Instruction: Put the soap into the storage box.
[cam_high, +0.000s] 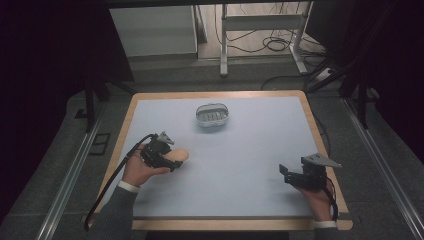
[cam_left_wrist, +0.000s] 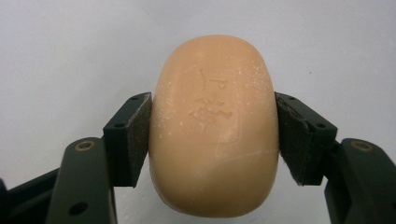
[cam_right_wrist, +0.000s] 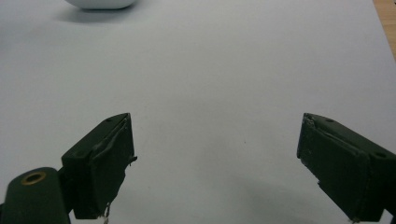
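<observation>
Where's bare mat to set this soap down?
Bare mat lies between the left gripper holding the soap and the open right gripper, and along the near edge. The soap dish takes the far middle; either side of it is free.

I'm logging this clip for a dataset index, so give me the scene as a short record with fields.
setting: table with a pale blue top and wooden edge
left gripper: shut on the soap bar, pads pressing its two sides
soap bar: peach-coloured, oval, stamped mark on its face
right gripper: open, nothing between the jaws, over bare tabletop at the table's right
soap dish: white, slotted base, nothing in it, toward the far middle of the table
person: a hand on each gripper, grey sleeves
</observation>
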